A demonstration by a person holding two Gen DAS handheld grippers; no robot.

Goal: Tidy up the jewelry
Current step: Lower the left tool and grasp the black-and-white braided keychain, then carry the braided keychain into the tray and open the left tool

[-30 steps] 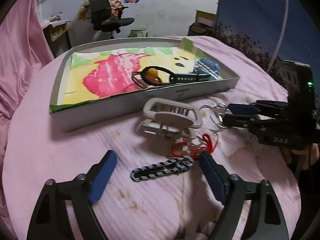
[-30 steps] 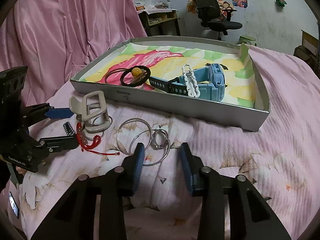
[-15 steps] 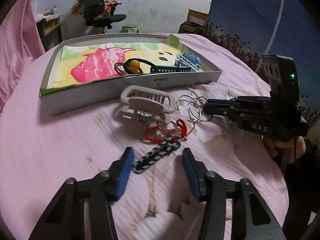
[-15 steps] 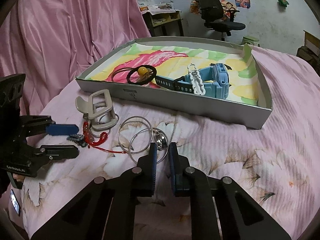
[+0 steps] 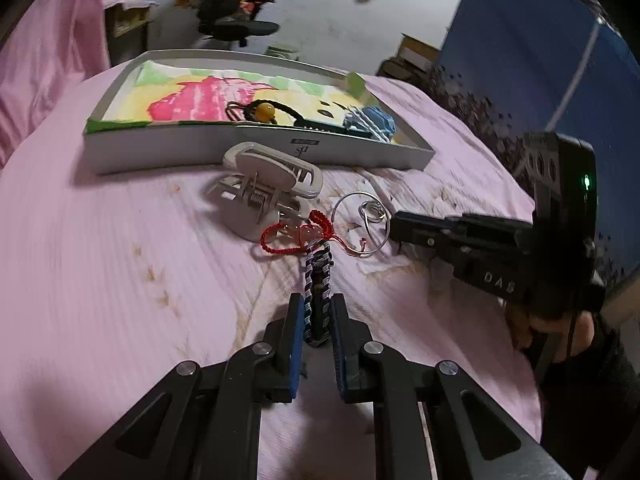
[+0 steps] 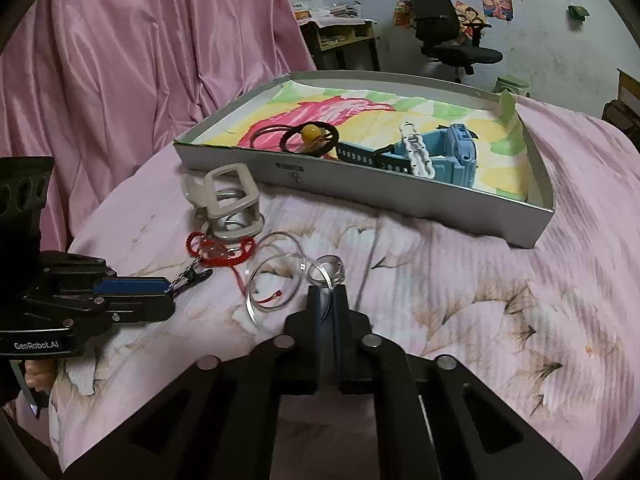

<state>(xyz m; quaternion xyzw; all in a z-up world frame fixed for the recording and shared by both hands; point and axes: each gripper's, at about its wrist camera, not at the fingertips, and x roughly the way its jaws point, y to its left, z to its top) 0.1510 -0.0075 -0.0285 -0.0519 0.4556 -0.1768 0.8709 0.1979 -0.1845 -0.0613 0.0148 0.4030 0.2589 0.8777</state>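
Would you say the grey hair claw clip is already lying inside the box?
No, the grey hair claw clip sits on the pink bedspread in front of the box.

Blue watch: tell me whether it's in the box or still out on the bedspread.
In. The blue watch lies inside the grey box, on its painted lining beside a white clip, with the box wall between it and the bedspread.

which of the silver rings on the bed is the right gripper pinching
The small thick ring, clamped at the right gripper tips. The two big thin hoops lie loose beside it, ungripped.
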